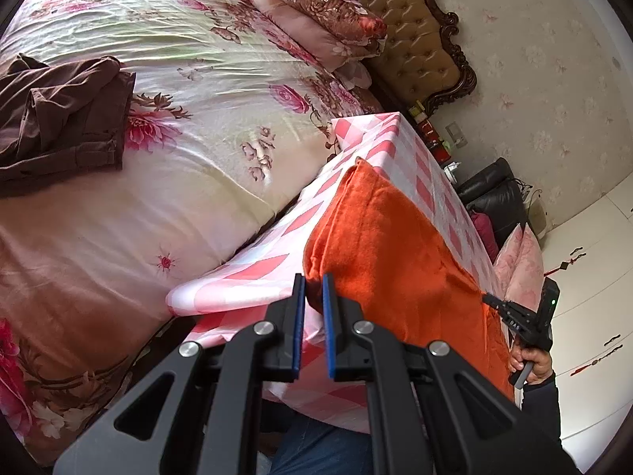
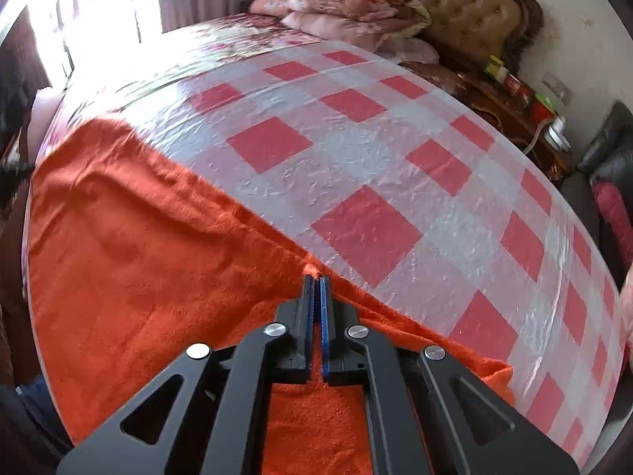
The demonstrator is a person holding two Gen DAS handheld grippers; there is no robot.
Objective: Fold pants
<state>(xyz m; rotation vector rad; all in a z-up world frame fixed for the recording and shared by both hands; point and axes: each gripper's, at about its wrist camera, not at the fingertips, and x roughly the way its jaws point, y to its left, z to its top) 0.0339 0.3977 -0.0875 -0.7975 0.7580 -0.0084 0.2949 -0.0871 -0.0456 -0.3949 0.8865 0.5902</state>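
Note:
Orange fleece pants (image 1: 399, 253) lie on a table with a pink checked cloth (image 1: 273, 265). My left gripper (image 1: 313, 281) is shut on a folded edge of the pants at the table's near corner. In the right wrist view the pants (image 2: 130, 245) cover the near left part of the table (image 2: 372, 166). My right gripper (image 2: 315, 279) is shut on the pants' edge, with orange cloth between the pads. The right gripper also shows in the left wrist view (image 1: 488, 299), at the far edge of the pants.
A bed with a floral cover (image 1: 166, 91) stands beside the table, with a brown garment (image 1: 59, 118) on it and pillows (image 1: 324, 8) at the tufted headboard. A nightstand with small items (image 2: 526, 99) and a black chair (image 2: 609, 150) stand to the right.

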